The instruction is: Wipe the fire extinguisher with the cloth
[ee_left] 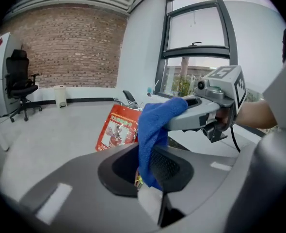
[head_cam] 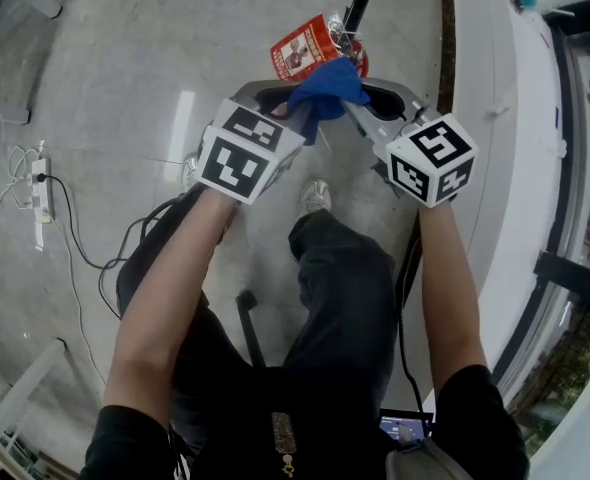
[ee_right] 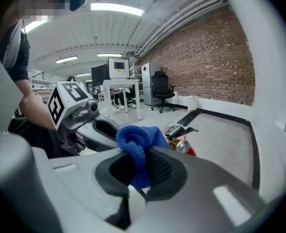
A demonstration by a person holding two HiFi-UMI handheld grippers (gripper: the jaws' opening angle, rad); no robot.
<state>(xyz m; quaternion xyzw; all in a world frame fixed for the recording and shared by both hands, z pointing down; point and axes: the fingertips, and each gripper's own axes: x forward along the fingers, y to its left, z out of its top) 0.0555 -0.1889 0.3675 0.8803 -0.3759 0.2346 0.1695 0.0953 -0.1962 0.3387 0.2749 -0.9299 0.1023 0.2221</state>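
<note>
A blue cloth [head_cam: 325, 90] is bunched between both grippers above the floor. My left gripper [head_cam: 287, 108] is shut on its left part, and my right gripper [head_cam: 360, 103] is shut on its right part. In the left gripper view the cloth [ee_left: 151, 130] hangs down through the left gripper's [ee_left: 145, 166] jaws and drapes over the right gripper [ee_left: 201, 111]. In the right gripper view the cloth [ee_right: 139, 142] is pinched in the right gripper [ee_right: 138, 166]. The red fire extinguisher [head_cam: 313, 46] with a black handle stands on the floor just beyond the cloth, apart from it; its label [ee_left: 118, 128] faces the left gripper.
The person's legs and a shoe [head_cam: 315, 196] are below the grippers. A power strip [head_cam: 38, 193] with cables lies on the floor at left. A white ledge [head_cam: 495, 118] runs along the right. An office chair [ee_left: 19, 84] stands far back by the brick wall.
</note>
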